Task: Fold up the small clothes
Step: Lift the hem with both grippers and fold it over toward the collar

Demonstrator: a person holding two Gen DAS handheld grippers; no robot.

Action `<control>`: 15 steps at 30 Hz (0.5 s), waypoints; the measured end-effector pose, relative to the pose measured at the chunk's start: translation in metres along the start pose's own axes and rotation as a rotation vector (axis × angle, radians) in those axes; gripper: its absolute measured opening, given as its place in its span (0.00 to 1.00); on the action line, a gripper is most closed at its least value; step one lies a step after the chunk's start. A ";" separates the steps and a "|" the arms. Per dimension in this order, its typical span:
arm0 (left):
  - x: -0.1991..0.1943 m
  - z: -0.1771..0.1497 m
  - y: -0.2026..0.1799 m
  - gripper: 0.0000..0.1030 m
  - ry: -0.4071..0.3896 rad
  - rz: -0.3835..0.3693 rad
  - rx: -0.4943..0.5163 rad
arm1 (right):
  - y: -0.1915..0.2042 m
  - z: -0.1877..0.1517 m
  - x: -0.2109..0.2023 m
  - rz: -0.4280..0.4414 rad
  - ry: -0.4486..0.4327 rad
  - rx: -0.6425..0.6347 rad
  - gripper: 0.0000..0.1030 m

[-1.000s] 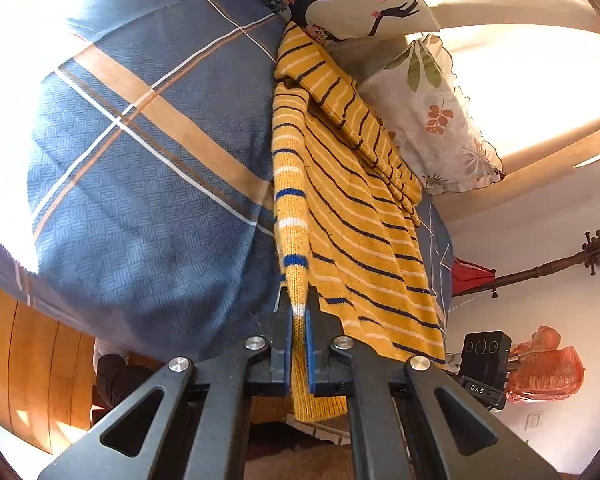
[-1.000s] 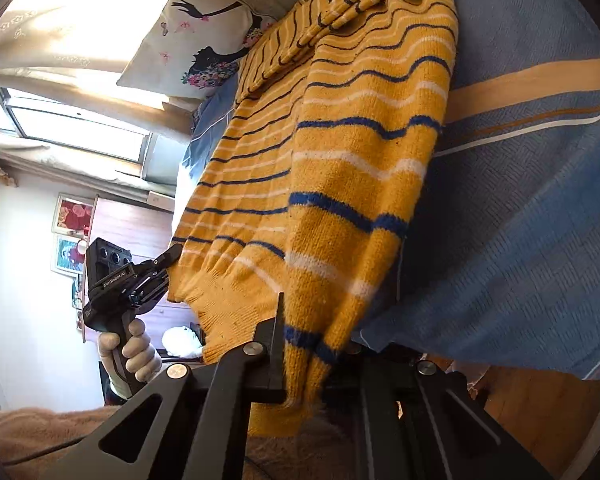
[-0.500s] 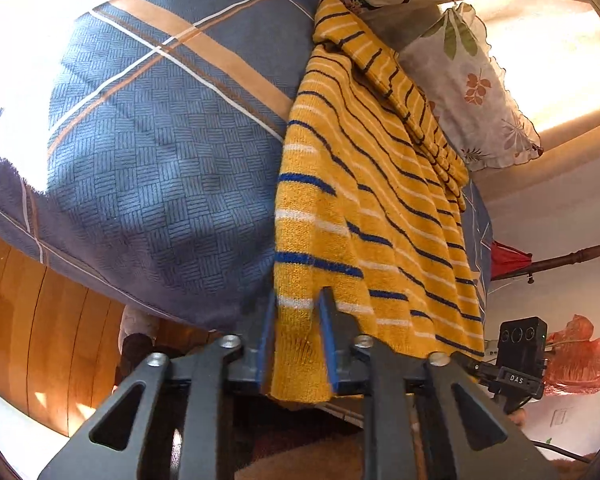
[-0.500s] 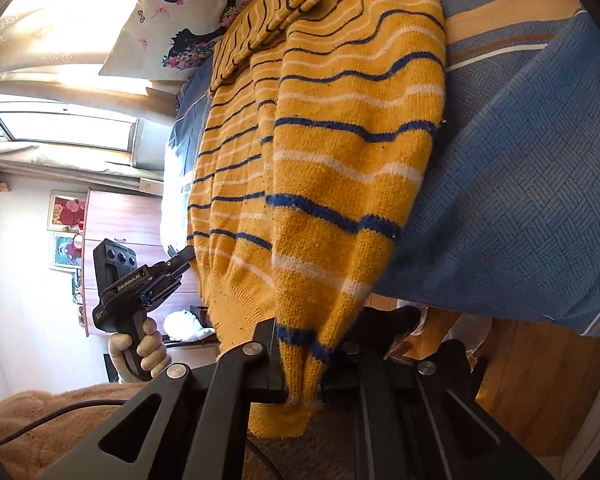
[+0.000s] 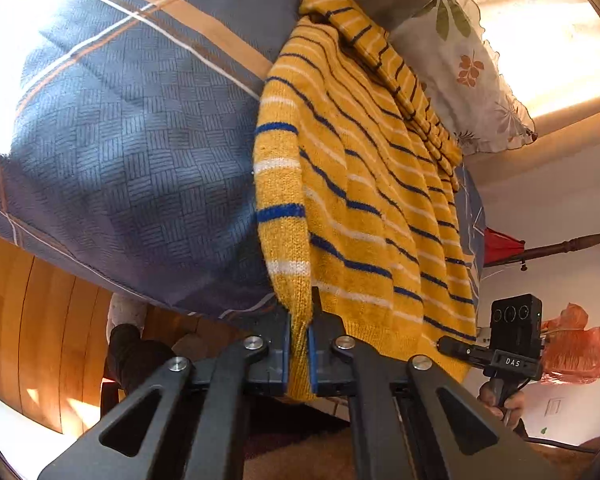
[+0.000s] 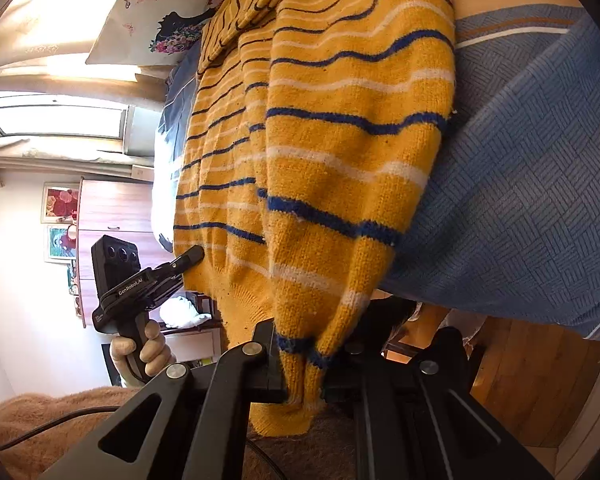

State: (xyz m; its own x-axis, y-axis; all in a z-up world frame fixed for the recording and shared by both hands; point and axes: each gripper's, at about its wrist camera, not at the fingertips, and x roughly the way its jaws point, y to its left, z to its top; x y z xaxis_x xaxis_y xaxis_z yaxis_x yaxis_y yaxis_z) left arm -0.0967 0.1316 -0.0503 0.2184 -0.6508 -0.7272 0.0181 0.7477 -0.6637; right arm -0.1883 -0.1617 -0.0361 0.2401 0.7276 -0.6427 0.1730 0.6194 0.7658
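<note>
- Yellow knit sweater (image 5: 364, 208) with blue and white stripes is lying on the bed (image 5: 132, 128), body spread over the blue checked cover and the bottom hem hanging off the edge toward me.
- Left gripper (image 5: 299, 356): fingers pressed together on the cuff end of one sleeve, which runs down along the edge of the body. Knit is bunched right between the blue pads.
- Right gripper (image 6: 306, 364): same deal on the other side, fingers pinching the striped cuff of the other sleeve, with some hem dangling below the grip.
- In the right wrist view I can see my other hand (image 6: 140, 354) holding the left tool, its tip right at the hem corner.
- Progress-wise, I'd say this is early. Both sleeves look laid in along the body or close to it, but the sweater is at full length and nothing is folded over crosswise yet.
- What's left, as I reckon it: settle the sleeves flat on the body, then bring the hem up toward the collar by the pillows (image 5: 464, 72), and tidy.
- Top end is partly bunched near the pillows, so I can't tell how neat the collar is.
</note>
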 end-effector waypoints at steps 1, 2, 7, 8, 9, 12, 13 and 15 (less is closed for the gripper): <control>-0.007 0.001 0.000 0.06 -0.015 -0.009 -0.014 | 0.001 0.001 -0.004 0.007 0.003 -0.015 0.12; -0.014 0.003 0.000 0.06 -0.030 -0.017 -0.026 | 0.005 0.001 -0.006 0.012 0.002 -0.029 0.12; -0.041 0.009 -0.020 0.06 -0.089 -0.018 0.004 | 0.015 0.005 -0.014 0.048 -0.012 -0.082 0.12; -0.044 0.012 -0.026 0.06 -0.099 -0.017 0.018 | 0.016 0.007 -0.015 0.056 -0.016 -0.087 0.12; -0.045 0.016 -0.034 0.06 -0.109 -0.023 0.029 | 0.016 0.009 -0.018 0.066 -0.022 -0.095 0.12; -0.048 0.035 -0.052 0.06 -0.140 -0.029 0.065 | 0.025 0.022 -0.027 0.091 -0.071 -0.119 0.12; -0.050 0.044 -0.057 0.06 -0.150 -0.027 0.081 | 0.030 0.029 -0.031 0.101 -0.095 -0.129 0.12; -0.049 0.064 -0.071 0.06 -0.173 -0.021 0.109 | 0.040 0.045 -0.039 0.106 -0.141 -0.155 0.12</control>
State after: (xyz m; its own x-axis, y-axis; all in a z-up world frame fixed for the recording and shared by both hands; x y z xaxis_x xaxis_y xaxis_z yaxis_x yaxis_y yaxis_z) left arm -0.0465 0.1188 0.0433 0.3810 -0.6410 -0.6663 0.1274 0.7501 -0.6489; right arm -0.1478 -0.1785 0.0211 0.3821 0.7494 -0.5407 -0.0069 0.5874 0.8093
